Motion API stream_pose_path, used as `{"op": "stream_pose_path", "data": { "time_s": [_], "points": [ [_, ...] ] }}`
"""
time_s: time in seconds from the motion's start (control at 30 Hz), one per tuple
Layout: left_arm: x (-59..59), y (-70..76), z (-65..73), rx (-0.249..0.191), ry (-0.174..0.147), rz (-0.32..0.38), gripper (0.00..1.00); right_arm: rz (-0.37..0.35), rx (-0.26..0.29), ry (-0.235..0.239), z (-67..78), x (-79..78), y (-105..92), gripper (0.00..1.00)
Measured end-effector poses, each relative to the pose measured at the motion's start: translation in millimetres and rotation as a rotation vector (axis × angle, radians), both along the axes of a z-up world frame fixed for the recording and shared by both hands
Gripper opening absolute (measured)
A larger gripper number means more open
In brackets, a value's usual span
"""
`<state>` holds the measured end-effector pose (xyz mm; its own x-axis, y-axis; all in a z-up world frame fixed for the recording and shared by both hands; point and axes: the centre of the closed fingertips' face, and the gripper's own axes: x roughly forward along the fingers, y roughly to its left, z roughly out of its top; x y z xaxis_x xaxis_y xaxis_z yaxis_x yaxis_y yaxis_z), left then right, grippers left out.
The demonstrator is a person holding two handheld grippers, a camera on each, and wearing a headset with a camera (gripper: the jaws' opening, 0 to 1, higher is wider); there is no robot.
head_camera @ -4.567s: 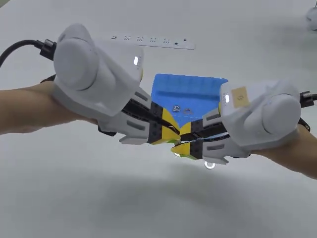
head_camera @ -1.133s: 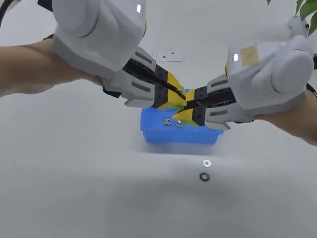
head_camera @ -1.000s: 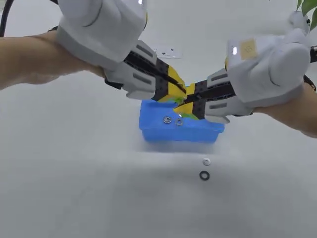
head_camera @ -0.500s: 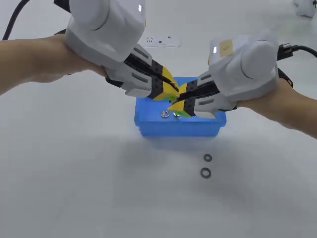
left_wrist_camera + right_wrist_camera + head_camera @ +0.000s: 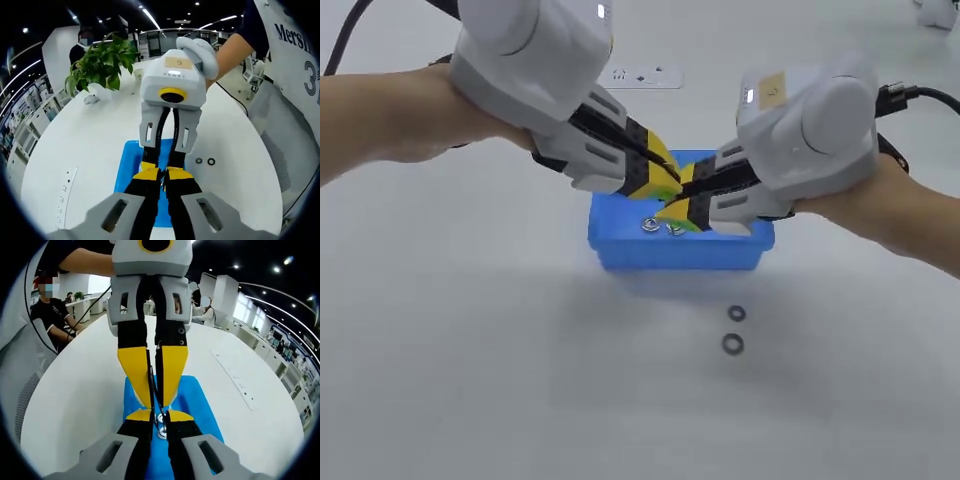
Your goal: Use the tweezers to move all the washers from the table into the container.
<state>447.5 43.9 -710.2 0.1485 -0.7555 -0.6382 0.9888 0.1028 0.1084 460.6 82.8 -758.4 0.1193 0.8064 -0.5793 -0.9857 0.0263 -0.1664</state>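
Left hand-held gripper and right hand-held gripper, clamping the tweezers above the container, seem mid-drop; two washers near them need pinching next.

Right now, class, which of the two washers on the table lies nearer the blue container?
The farther washer, lying between the container and the other washer, which is closer to the person.

Most of tweezers hidden btwn fingers; container rear covered.
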Motion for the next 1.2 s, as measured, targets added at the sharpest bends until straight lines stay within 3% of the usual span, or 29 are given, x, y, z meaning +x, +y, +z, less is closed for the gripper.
{"op": "stream_pose_path", "data": {
  "time_s": [0.6,1.07,1.2],
  "points": [
    [-12.5,-6.2,30.5,-0.012,-0.06,-0.027,0.07,0.007,0.034,-0.048,37.3,-13.9,-9.4,0.11],
    [-33.5,-30.4,52.9,-0.029,-0.089,-0.059,0.07,0.019,0.014,-0.093,56.7,-35.3,-32.1,0.1],
    [-45.0,-39.3,58.5,-0.035,-0.091,-0.063,0.07,0.02,0.015,-0.099,61.0,-43.5,-38.4,0.1]
  ]
}}
